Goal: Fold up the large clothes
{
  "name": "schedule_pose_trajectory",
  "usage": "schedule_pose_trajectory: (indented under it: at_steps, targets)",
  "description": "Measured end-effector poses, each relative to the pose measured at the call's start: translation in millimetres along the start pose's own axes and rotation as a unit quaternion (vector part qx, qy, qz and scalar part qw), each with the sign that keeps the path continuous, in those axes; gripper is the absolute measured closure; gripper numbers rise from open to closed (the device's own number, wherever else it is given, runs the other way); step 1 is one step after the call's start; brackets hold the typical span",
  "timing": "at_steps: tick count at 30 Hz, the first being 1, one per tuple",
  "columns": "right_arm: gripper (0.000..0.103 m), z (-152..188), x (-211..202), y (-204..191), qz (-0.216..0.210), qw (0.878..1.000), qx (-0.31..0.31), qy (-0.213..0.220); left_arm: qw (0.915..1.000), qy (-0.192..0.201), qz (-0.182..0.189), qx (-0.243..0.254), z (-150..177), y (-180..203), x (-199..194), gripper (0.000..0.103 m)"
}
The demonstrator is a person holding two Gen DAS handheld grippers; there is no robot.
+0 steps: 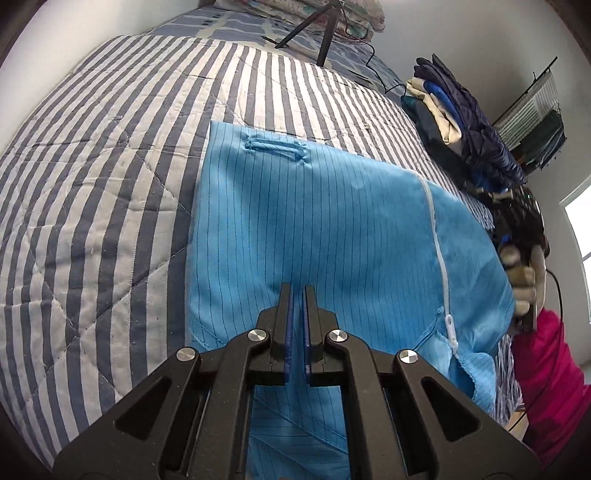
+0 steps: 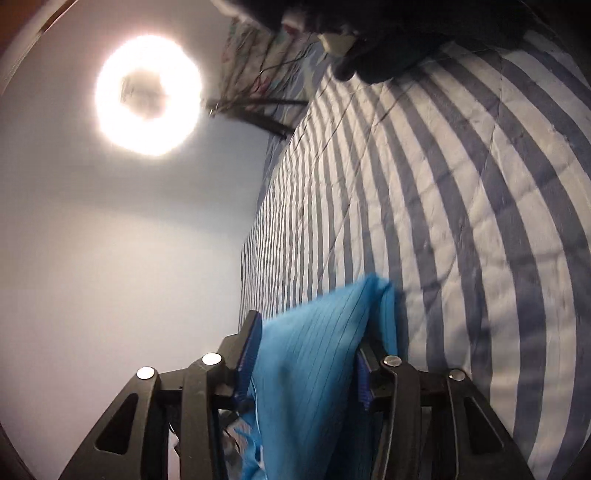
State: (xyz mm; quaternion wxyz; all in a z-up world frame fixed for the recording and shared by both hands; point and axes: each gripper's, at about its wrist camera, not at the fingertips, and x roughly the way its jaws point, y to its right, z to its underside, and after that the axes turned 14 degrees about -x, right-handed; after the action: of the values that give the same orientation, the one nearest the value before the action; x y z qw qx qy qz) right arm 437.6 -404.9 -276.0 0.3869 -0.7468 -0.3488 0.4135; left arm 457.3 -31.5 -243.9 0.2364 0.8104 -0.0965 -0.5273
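- The left tongs (image 1: 297,291) are seen clenched, the blue pads all but meeting, with nothing visibly caught at the tips; they hang over the light blue garment (image 1: 332,229).
- The right tongs (image 2: 308,343) stand part-way apart with a bunched fold of the same light blue garment (image 2: 314,350) between the pads – whether the pads press on the cloth cannot be told, as the view is blurred.
- In the left wrist view the right tongs (image 1: 517,236) are seen only as a dark, blurred shape at the garment's far right edge, held by a gloved hand (image 1: 522,280) with a pink sleeve (image 1: 550,365) behind it.
- The garment is spread flat on the bed, over a blue-and-white striped quilt (image 1: 103,192). Thin dark pinstripes, a slit pocket (image 1: 275,146) and a white zipper (image 1: 441,258) with its pull (image 1: 450,323) can be made out.
- A pile of folded clothes (image 1: 458,129) – navy, beige, blue – is stacked at the bed's right edge, just beyond the garment.
- Black tripod legs (image 1: 306,29) and a thin black cable (image 1: 373,59) rest on the quilt towards the head of the bed, beside patterned pillows (image 1: 314,11), well apart from the garment.
- A bright ring light (image 2: 147,96) is seen against the pale wall in the right wrist view; a window (image 1: 580,229) shows at the right edge of the left one.
- No writing or label can be read anywhere.
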Motion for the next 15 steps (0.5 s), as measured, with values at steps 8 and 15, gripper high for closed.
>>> schedule_pose_trajectory:
  at_steps: [8, 15]
  targets:
    - [0.102, -13.1, -1.1, -51.9, 0.150, 0.975, -0.163, -0.027, 0.9999, 0.002, 0.012, -0.001, 1.0, -2.7, 3.8, 0.102]
    - [0.093, -3.2, -22.4, -79.3, 0.279, 0.936, -0.213, -0.035, 0.9987, 0.035, 0.037, -0.004, -3.9, 2.9, -34.8, 0.102]
